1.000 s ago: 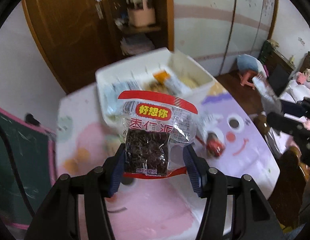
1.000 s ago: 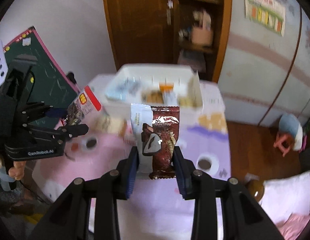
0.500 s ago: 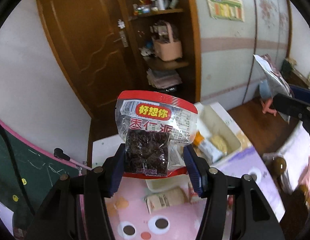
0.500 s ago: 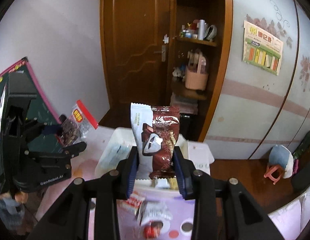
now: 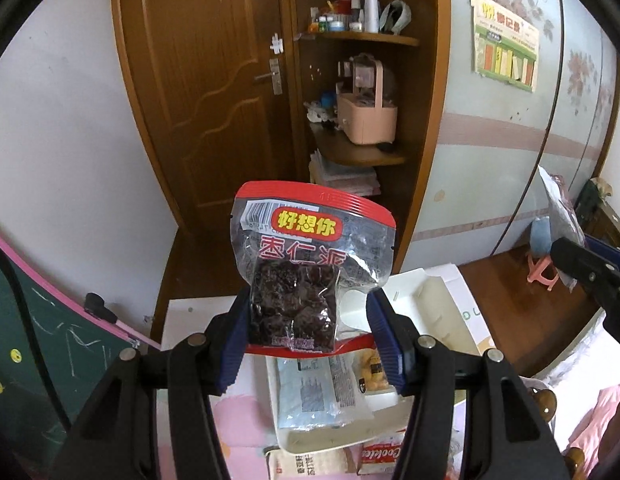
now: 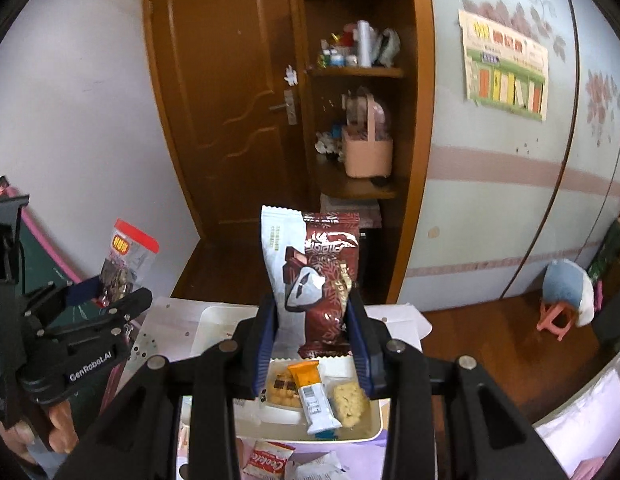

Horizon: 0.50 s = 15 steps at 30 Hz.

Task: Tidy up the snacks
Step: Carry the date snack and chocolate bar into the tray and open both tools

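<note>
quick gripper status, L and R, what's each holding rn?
Left gripper: closed on the red-topped date snack bag.
Right gripper: closed on the brown and white snack packet.

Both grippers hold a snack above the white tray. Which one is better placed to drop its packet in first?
Probably the right gripper: its brown chocolate packet hangs directly over the white tray. The left gripper, holding the red-topped date packet, sits more toward the tray's near-left edge.

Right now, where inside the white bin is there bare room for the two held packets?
The white bin shows bare floor at its far left corner. Its near right is crowded: cookie pack, orange-topped bar, pale cake. The flat white packet fills the near left.
</note>
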Motion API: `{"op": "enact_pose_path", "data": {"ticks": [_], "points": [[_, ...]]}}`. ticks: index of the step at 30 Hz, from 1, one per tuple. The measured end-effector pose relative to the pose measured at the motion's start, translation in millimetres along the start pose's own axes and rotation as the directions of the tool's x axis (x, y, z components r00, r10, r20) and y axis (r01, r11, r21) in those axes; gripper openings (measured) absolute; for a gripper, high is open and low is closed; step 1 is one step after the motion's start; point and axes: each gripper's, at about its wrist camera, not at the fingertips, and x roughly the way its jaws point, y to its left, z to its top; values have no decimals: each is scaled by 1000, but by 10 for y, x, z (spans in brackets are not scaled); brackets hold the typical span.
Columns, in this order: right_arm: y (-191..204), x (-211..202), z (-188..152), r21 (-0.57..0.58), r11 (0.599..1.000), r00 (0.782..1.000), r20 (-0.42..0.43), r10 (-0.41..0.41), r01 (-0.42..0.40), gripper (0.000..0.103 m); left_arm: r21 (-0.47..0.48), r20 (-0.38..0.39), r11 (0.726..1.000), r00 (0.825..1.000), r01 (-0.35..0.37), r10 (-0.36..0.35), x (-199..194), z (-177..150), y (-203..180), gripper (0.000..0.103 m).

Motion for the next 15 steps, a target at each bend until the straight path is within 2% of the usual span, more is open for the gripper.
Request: {"op": "enact_pose_path", "data": {"ticks": [6,15], "points": [[-44,434,-115,21,1000,997,-79,-3,5,35,-22,-75,1000,997,22,-24,450,-82,-71,56],[6,835,-320,27,1000,987,-163,8,-4,35,9,-138,1000,990,24,-22,831,-241,-231,56]]}}
